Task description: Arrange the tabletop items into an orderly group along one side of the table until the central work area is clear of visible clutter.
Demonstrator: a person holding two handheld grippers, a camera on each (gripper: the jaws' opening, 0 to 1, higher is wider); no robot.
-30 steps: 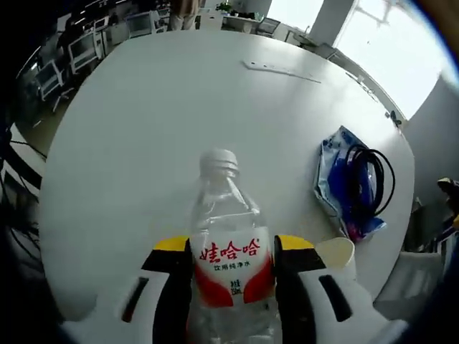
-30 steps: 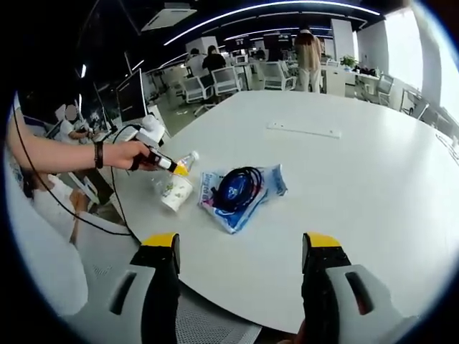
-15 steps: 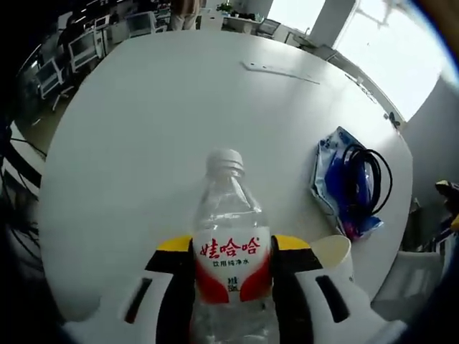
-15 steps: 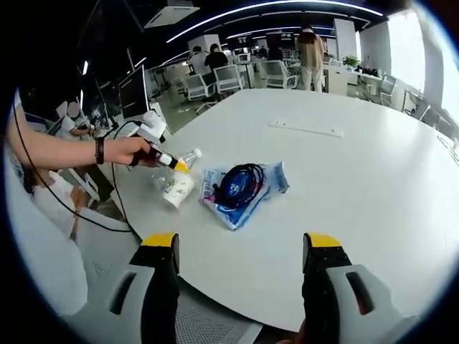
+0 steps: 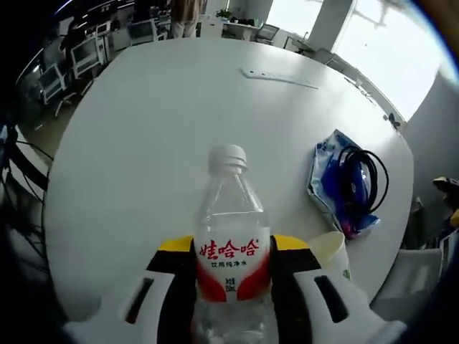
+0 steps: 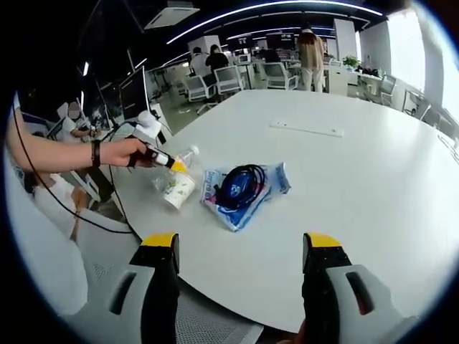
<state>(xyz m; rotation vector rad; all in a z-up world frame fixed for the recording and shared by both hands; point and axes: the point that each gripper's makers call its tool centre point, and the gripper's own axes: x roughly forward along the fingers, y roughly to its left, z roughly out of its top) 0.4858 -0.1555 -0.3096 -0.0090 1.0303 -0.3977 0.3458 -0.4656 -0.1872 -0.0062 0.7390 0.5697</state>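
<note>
Both jaws of the left tongs [image 5: 231, 261] clamp the water bottle [image 5: 229, 236] (cap pointing away, toward the table's [image 5: 143, 143] far edge); right tongs [image 6: 240, 247] gape wide.

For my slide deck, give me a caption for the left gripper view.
Left gripper clamps a clear water bottle over the white table, paper cup alongside.

Look at the clear plastic water bottle [image 5: 231, 244] with the red-and-white label: you can read the red brand characters 娃哈哈 across it, with a smaller dark line below, 饮用纯净水. The print on the paper cup [image 6: 176, 190] is too small for you to read.
</note>
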